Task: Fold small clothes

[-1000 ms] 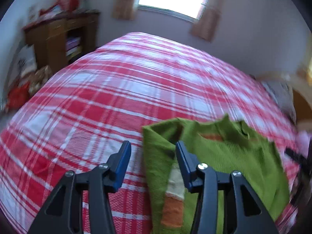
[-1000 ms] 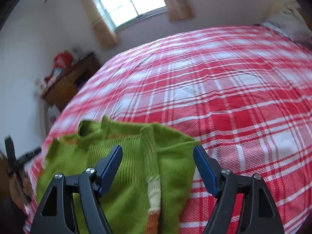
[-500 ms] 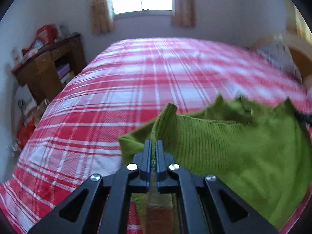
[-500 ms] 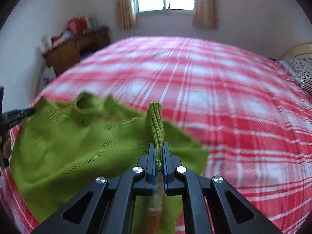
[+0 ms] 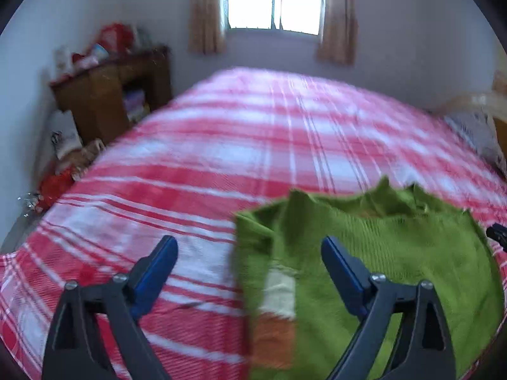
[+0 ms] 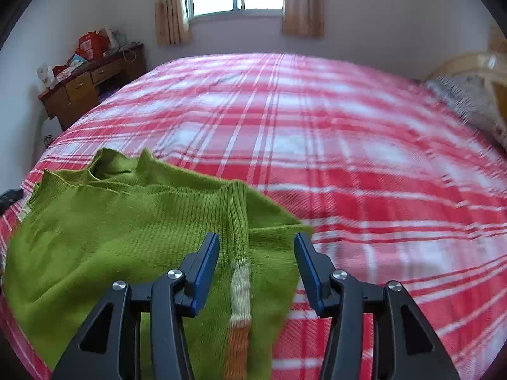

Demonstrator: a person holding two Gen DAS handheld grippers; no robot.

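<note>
Now your left gripper (image 5: 248, 258) is spread wide and opening, with nothing pinched: the left edge of the green sweater (image 5: 380, 253) lies under the gap, free of both blue pads. Your right gripper (image 6: 256, 258) is opening too, and its pads stand clear on either side of the ribbed sleeve (image 6: 237, 221), which runs down to a white and orange cuff at the bottom centre of the right wrist view. The sweater lies on the red plaid bedspread (image 6: 348, 158), lower left in that view and lower right in the left wrist view. The risk, I judge, is that the loose knit springs back or bunches as you let go, since nothing pins the fold. The collar end in the left wrist view looks rumpled; folding over it would likely trap a crease
</note>
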